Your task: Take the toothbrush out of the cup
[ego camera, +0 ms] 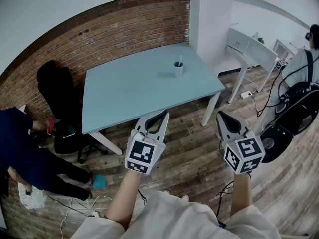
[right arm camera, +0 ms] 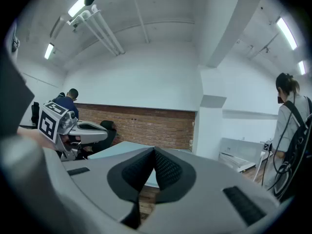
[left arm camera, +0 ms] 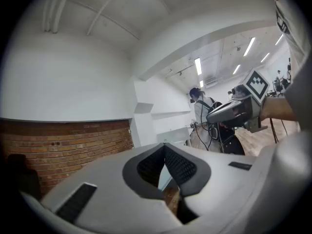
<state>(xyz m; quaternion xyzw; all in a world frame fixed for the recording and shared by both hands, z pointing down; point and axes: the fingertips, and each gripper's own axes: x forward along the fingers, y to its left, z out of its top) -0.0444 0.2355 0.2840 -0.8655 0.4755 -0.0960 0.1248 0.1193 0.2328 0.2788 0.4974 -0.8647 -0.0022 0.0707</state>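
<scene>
Head view alone, toothbrush standing in cup

Hand-held grippers closed: left; right

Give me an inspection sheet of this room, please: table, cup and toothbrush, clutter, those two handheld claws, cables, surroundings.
Surface: light blue table.
Job's things: white cup upright towards the table's far right; toothbrush standing in it.
Clutter: nothing seen on the table.
Grippers: left gripper and right gripper both shut, empty, short of the table.
Cables: white cables on the floor, lower left.
Surroundings: brick wall, black chair, wooden floor, people at both sides.
</scene>
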